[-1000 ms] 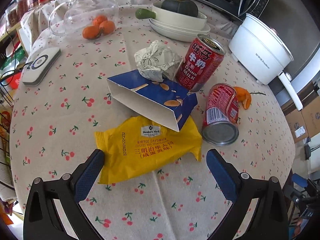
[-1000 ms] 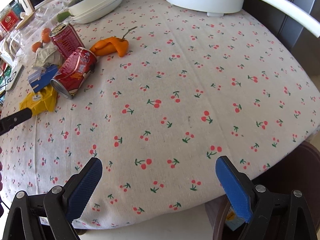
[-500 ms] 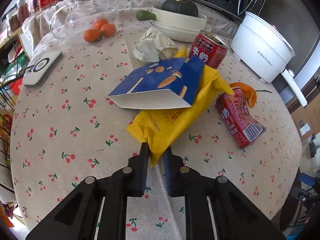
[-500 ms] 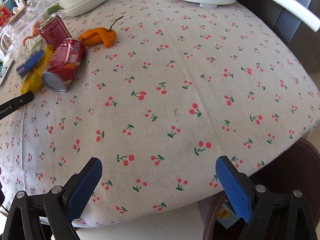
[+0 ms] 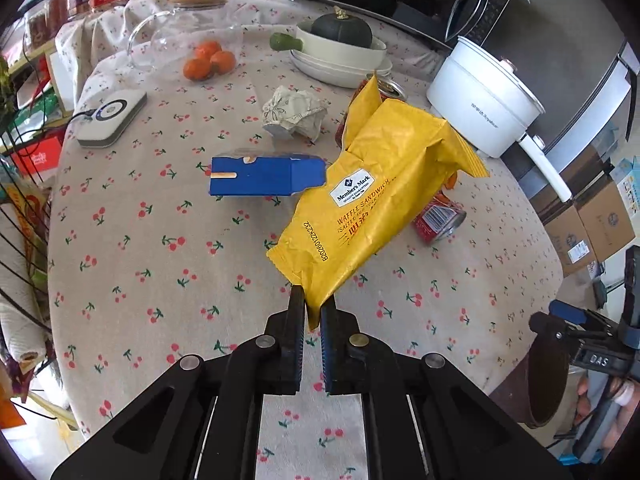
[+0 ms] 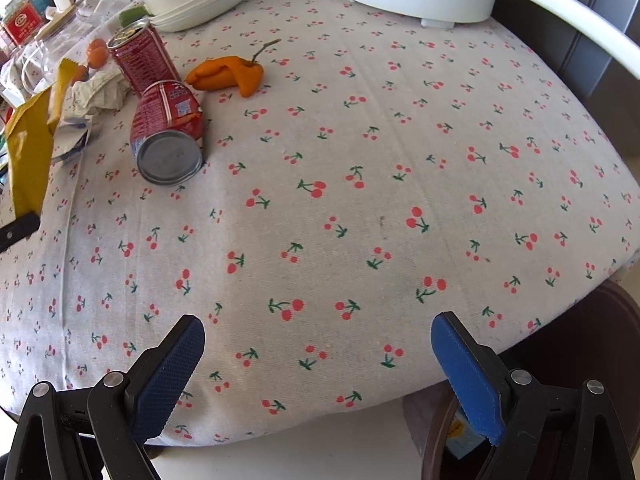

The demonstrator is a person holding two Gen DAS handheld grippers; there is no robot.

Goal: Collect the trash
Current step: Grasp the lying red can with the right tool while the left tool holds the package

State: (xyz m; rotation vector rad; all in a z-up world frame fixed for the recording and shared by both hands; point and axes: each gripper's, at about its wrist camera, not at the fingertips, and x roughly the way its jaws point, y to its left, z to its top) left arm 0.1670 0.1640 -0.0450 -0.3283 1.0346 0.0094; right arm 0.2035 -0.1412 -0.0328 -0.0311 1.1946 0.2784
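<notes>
My left gripper (image 5: 312,312) is shut on the near corner of a yellow waffle-sandwich wrapper (image 5: 376,200), which hangs lifted above the cherry-print table (image 5: 168,264). A blue carton (image 5: 264,176) lies flat to its left, with a crumpled paper ball (image 5: 294,116) behind it. A red can (image 6: 166,130) lies on its side. A second red can (image 6: 140,58) stands upright behind it. An orange pepper (image 6: 228,76) rests nearby. My right gripper (image 6: 316,356) hangs open over the table's front edge with nothing between its fingers. The yellow wrapper (image 6: 30,148) shows at the left of the right wrist view.
A white cooker (image 5: 484,100) stands at the right, and stacked white dishes with a dark squash (image 5: 340,46) at the back. Oranges (image 5: 208,62) lie by a glass jug. A white device (image 5: 110,118) sits left. A dark brown bin (image 6: 560,380) stands below the table edge.
My left gripper closed on the yellow wrapper and lifted it off the table. The blue carton that lay on it slid off and now lies flat to the left. The right gripper stayed put.
</notes>
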